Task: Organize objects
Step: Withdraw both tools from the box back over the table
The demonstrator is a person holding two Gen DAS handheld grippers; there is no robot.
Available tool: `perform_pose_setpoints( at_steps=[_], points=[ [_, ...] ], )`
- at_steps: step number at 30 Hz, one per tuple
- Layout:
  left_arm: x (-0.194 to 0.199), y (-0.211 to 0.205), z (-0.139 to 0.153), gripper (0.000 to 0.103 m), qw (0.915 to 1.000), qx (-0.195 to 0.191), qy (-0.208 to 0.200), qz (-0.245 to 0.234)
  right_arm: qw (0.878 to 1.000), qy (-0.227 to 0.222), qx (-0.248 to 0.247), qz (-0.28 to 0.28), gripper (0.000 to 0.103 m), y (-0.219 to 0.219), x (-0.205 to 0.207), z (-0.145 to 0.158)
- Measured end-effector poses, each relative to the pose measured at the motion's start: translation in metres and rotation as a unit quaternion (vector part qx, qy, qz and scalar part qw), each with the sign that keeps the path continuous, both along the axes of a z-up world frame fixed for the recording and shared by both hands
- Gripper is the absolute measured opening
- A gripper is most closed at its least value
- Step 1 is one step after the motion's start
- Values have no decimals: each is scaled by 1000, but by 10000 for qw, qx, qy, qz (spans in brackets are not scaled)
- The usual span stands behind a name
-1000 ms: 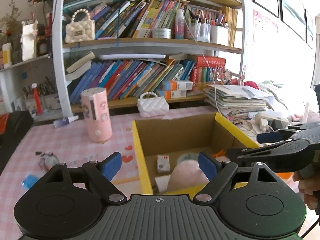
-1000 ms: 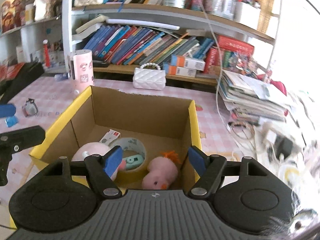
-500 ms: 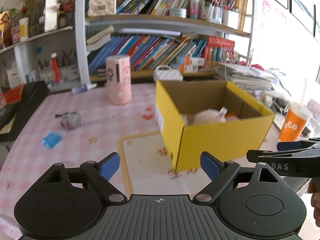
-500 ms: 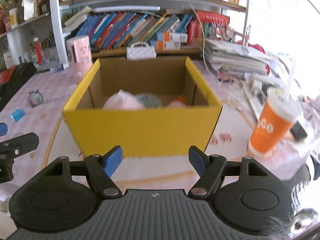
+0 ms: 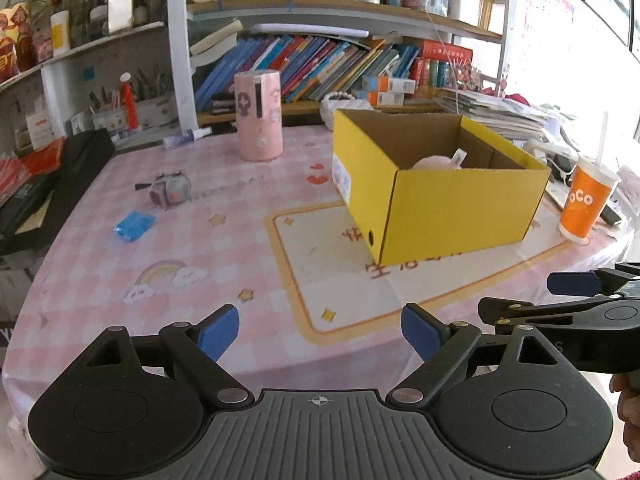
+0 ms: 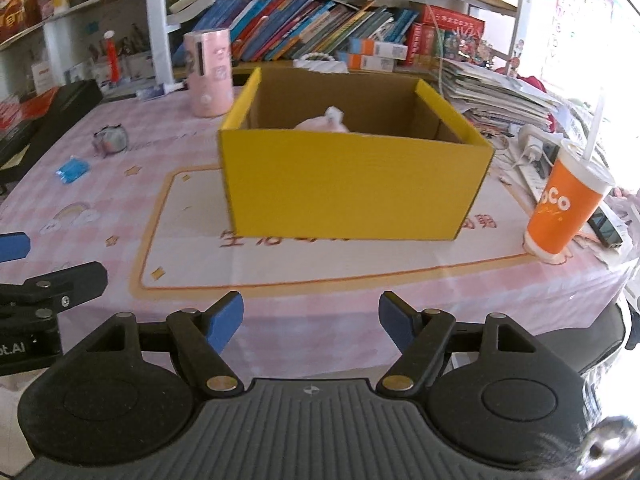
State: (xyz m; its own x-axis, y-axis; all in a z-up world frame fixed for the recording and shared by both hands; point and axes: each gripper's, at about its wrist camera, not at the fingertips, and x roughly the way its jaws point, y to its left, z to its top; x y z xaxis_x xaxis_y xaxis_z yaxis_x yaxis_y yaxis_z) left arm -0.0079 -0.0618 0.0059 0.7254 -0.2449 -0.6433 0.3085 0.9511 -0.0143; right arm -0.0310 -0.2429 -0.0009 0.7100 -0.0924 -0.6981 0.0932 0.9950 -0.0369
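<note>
One yellow box [image 6: 352,184] sits mid-frame in the right wrist view, on the printed mat of the pink table [image 5: 200,248]; a pink plush [image 6: 320,123] pokes above its rim, rest of the contents hidden from here. Judging by that, packing is partly done. Still loose in the left wrist view: blue packet [image 5: 134,225] at left, small grey toy [image 5: 170,192] just above it, pink cylinder [image 5: 259,116] upper centre, all well apart from the box. Orange cup [image 6: 568,208] stands right of the box; can't tell if it counts. Left gripper [image 5: 320,330]: spread wide, nothing between the jaws. Right gripper [image 6: 311,318]: also spread, empty, jaws have just been opening a touch. Both sit at the near table edge, clear of everything.
</note>
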Motion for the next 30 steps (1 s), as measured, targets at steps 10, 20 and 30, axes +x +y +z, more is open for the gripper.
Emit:
perform_pose_setpoints(
  at_steps=[10,20,30],
  points=[
    [-15,30,-4,90,9998,45,99,154,9999,38,60,150,74,32,-12,-3],
    [-26,63,-4,91,9991,84,138,404,9992,18,141,368,76,63,-16,-4],
    [-33,90,0,91,9981,89,52,612,9980,-60,158,608,77,94,-18,-1]
  ],
)
